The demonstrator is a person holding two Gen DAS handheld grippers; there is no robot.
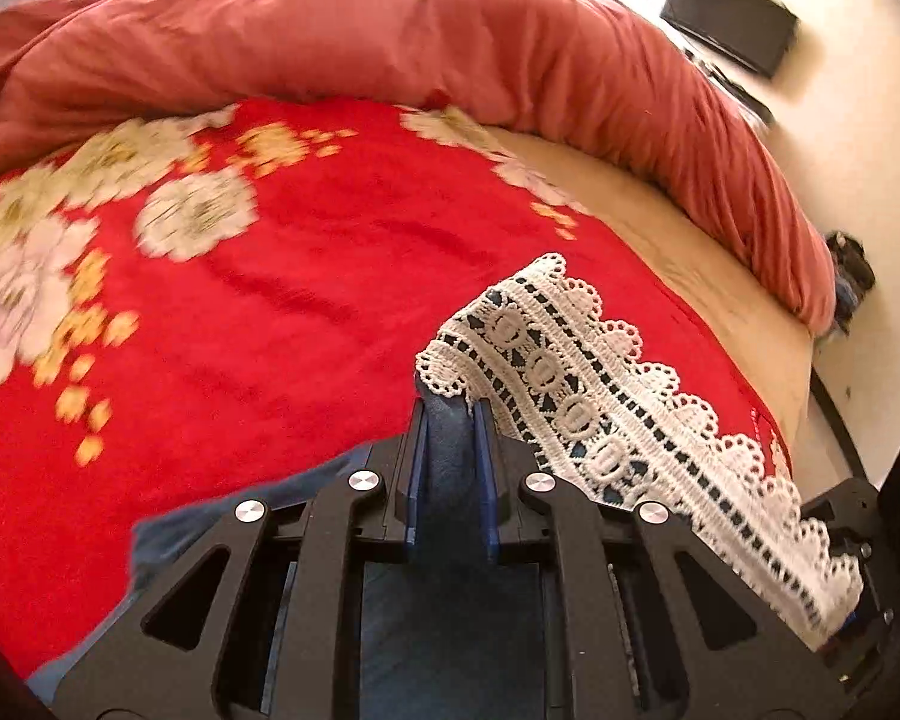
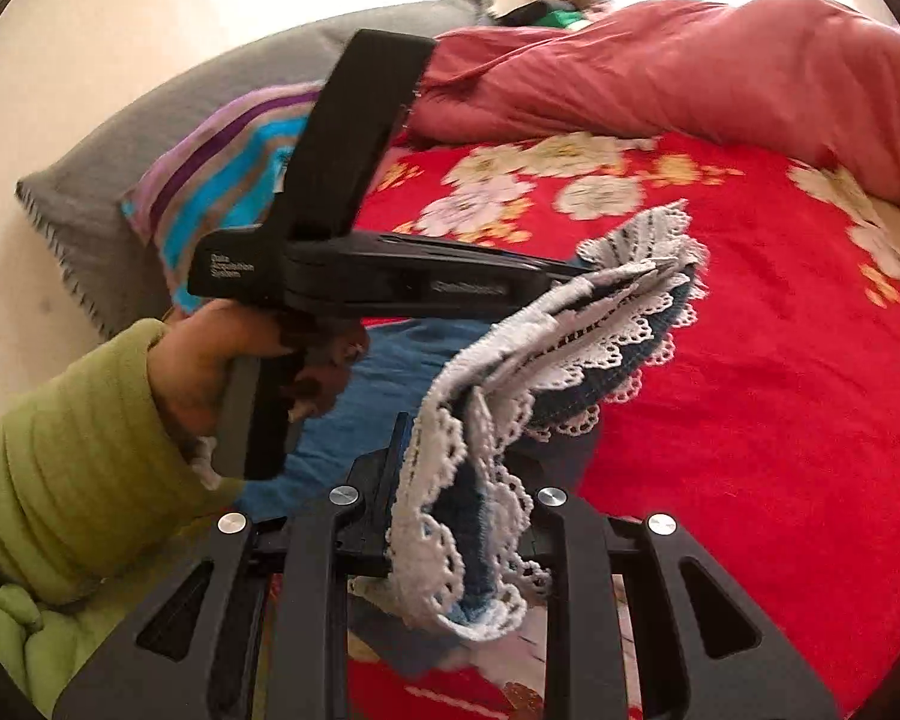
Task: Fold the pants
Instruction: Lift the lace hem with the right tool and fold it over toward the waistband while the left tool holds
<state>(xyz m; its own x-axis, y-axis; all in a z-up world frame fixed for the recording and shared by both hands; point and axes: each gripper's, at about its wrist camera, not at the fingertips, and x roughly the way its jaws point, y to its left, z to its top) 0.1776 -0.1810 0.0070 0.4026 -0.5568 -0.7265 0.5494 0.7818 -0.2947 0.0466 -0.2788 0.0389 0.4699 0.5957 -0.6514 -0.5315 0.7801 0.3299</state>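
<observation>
Left gripper (image 1: 453,414) fingers pinching pants (image 1: 450,468) hem; right gripper (image 2: 468,462) fingers likewise; lace trim (image 1: 624,414) stretched lower right between them, above bed (image 1: 306,312).

Left tool (image 1: 450,414) clamped, right tool (image 2: 450,468) clamped, both angled downward

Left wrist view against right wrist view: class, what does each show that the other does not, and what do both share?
Only the left wrist view shows a black box on the pale floor and bare mattress. Only the right wrist view shows a hand in a green sleeve holding the left gripper, plus a striped pillow. Both show the lace-trimmed blue pants, clamped by the left gripper and the right gripper, the red flowered sheet and the pink quilt.
</observation>
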